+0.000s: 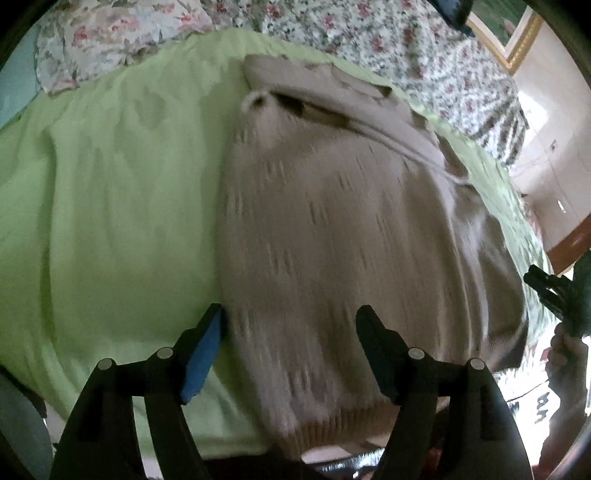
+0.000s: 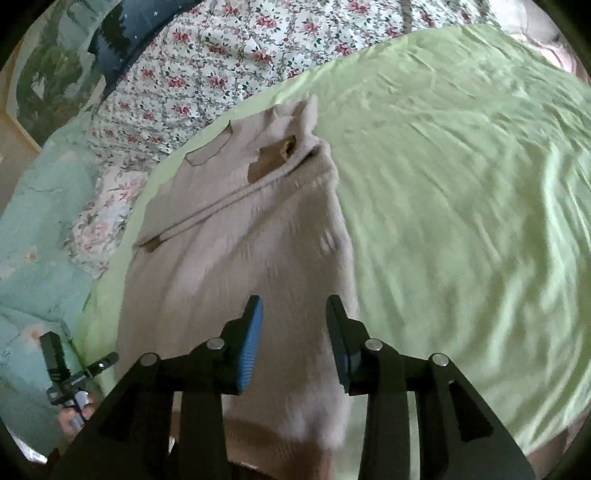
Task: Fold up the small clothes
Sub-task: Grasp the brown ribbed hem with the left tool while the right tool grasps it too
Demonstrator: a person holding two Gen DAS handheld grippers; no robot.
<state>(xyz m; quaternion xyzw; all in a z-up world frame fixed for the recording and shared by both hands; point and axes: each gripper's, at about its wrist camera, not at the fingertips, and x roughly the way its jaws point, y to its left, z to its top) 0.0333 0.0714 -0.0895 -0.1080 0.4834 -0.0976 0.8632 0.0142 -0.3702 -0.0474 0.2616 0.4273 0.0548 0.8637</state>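
Note:
A beige knit sweater (image 1: pixel 332 221) lies lengthwise on the green sheet (image 1: pixel 110 221), collar at the far end and ribbed hem toward me. My left gripper (image 1: pixel 291 314) hovers over its near half, jaws wide apart, with nothing pressed between the blue pads. In the right wrist view the sweater (image 2: pixel 251 258) looks folded narrow, with a sleeve laid across near the collar. My right gripper (image 2: pixel 294 301) is open above its near part, with knit showing in the gap but not pinched. Each view catches the other gripper at its edge: the right one (image 1: pixel 554 291) and the left one (image 2: pixel 59 373).
A floral quilt (image 2: pixel 221 66) covers the far side of the bed. A pale teal blanket (image 2: pixel 33 240) lies left of the green sheet (image 2: pixel 461 221). A dark blue pillow (image 2: pixel 129 33) and a gold-framed picture (image 1: pixel 517 40) are at the back. A hand (image 1: pixel 565 354) grips the right tool.

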